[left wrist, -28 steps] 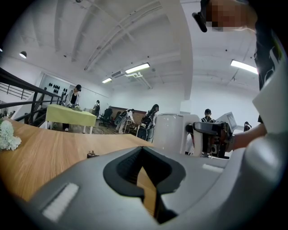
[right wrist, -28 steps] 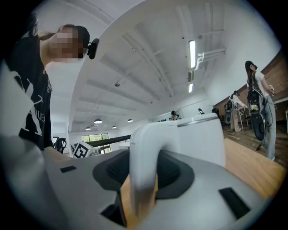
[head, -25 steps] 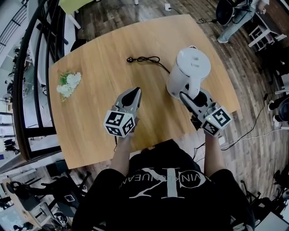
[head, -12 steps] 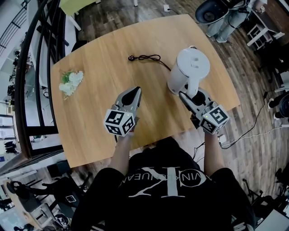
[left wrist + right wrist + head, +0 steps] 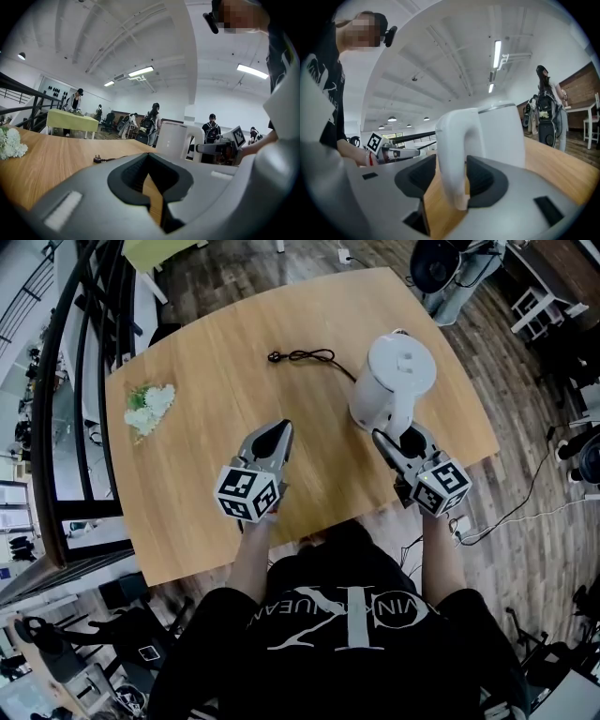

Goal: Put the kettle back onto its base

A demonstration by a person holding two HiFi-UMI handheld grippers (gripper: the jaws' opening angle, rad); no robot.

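Kettle handle [image 5: 452,154] sits right between the two jaws of the right tool [image 5: 453,177]. Both jaws press on the handle, one on each side, so this tool is holding it.

From the head view, the two tools are closest to the person, over the near part of the wooden worktop [image 5: 216,352]. The left tool [image 5: 279,430] is above the middle of the worktop, not far from the near edge. In the left gripper view its jaws [image 5: 149,161] are closed together, with only a thin slit between them where the wood shows. It holds nothing and touches nothing.

The right tool [image 5: 398,439] is close to the right edge of the worktop. It points away from the person and reaches the kettle [image 5: 398,367] at its handle.

The white kettle stands upright on the right side of the worktop, close to the right edge, just past the right tool. Its lid is on. I cannot tell what is under it.

Farther away, a black cord [image 5: 309,359] with a plug lies toward the far edge and runs to the bottom of the kettle. Some white flowers [image 5: 150,407] lie by the left edge, well apart from both tools.
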